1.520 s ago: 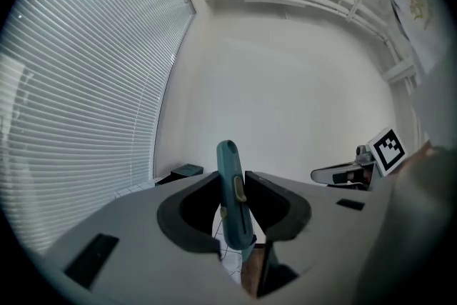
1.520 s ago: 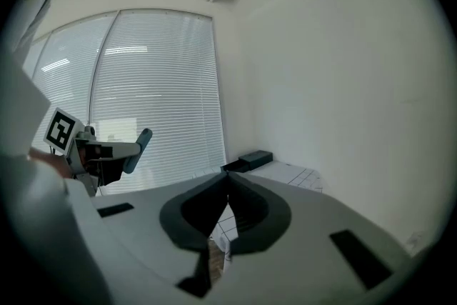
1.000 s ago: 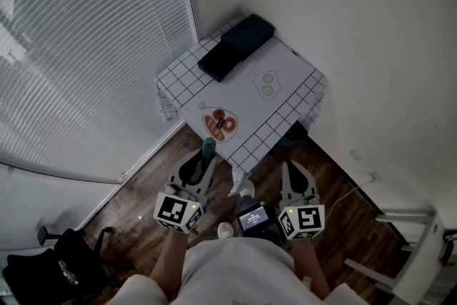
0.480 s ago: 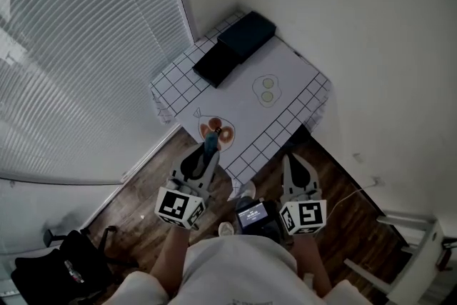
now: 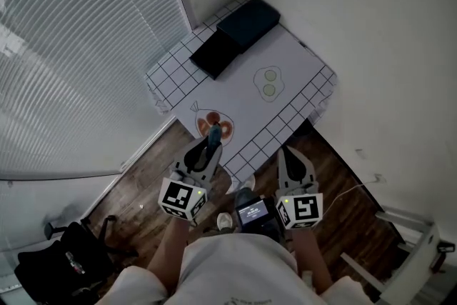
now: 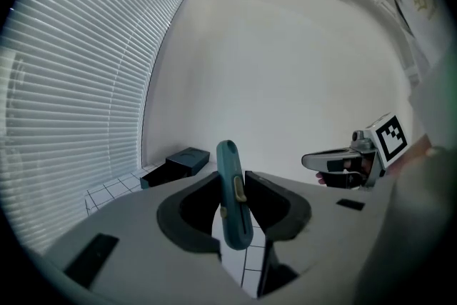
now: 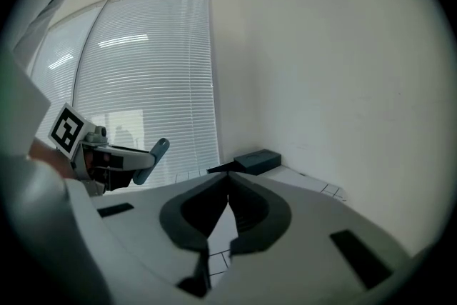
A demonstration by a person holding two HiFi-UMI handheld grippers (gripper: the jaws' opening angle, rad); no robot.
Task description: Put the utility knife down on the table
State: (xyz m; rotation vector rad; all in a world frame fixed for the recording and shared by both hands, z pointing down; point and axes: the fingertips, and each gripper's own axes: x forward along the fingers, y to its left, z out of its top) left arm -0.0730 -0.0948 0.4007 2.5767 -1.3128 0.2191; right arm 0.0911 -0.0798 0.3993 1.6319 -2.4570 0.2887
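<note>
The left gripper (image 5: 206, 151) clamps the teal knife (image 5: 213, 131) upright at centre frame, against the table's (image 5: 239, 86) near edge. The right gripper (image 5: 288, 157), lower right, has its jaws together on nothing.

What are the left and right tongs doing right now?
Left tongs: closed on the utility knife.
Right tongs: closed, holding nothing.
</note>
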